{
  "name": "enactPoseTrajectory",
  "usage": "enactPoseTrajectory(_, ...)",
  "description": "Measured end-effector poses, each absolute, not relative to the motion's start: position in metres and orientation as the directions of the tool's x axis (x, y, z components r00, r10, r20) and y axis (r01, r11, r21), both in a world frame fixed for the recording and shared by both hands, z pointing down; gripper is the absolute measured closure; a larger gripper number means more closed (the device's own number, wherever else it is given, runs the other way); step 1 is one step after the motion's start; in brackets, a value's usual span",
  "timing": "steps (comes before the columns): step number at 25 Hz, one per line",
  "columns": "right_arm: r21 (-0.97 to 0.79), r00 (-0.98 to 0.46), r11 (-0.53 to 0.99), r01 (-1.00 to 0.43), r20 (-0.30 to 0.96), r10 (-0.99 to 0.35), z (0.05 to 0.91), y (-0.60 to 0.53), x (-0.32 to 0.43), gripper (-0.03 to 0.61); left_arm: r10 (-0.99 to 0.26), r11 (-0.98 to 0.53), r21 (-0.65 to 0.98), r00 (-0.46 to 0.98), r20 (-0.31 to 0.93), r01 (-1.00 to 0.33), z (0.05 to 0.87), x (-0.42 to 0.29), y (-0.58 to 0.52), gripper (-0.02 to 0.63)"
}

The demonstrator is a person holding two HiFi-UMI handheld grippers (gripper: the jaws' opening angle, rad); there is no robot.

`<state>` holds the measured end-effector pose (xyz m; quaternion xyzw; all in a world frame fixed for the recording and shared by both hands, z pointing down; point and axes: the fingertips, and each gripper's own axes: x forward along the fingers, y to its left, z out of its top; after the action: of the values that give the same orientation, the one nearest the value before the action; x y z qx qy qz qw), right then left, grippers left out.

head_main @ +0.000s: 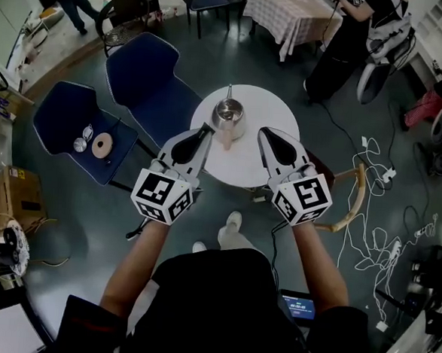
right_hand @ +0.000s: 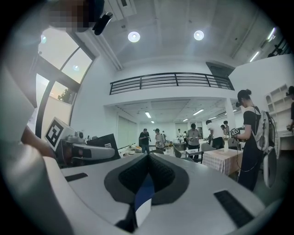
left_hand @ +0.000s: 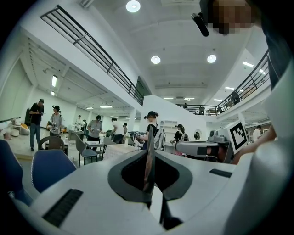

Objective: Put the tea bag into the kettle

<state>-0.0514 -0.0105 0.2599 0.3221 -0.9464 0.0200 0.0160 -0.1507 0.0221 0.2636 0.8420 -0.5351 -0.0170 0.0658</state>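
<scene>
A metal kettle (head_main: 227, 115) stands on the small round white table (head_main: 246, 166), its spout pointing away from me. A tan piece (head_main: 227, 139) lies against the kettle's near side; I cannot tell whether it is the handle or the tea bag. My left gripper (head_main: 207, 128) hovers over the table's near left part, jaws shut, nothing in them. My right gripper (head_main: 263, 132) mirrors it on the near right, also shut and empty. Both tips are a short way from the kettle. The left gripper view shows the left gripper (left_hand: 149, 143) with jaws pressed together, aimed out into the room, as is the right gripper (right_hand: 148, 157).
Two dark blue chairs (head_main: 146, 78) stand left of the table; the nearer one (head_main: 72, 118) carries small round items (head_main: 101, 145). A wooden chair (head_main: 353, 201) is at the right, with white cables (head_main: 373, 175) on the floor. People and tables fill the far room.
</scene>
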Motion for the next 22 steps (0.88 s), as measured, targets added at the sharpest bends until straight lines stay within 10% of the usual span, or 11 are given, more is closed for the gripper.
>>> enactPoseTrajectory(22,-0.128,-0.809,0.799,-0.587,0.139,-0.572,0.338,-0.131,0.008,0.561,-0.864,-0.405,0.099,0.416,0.284,-0.909,0.365,-0.105,-0.133,0.598)
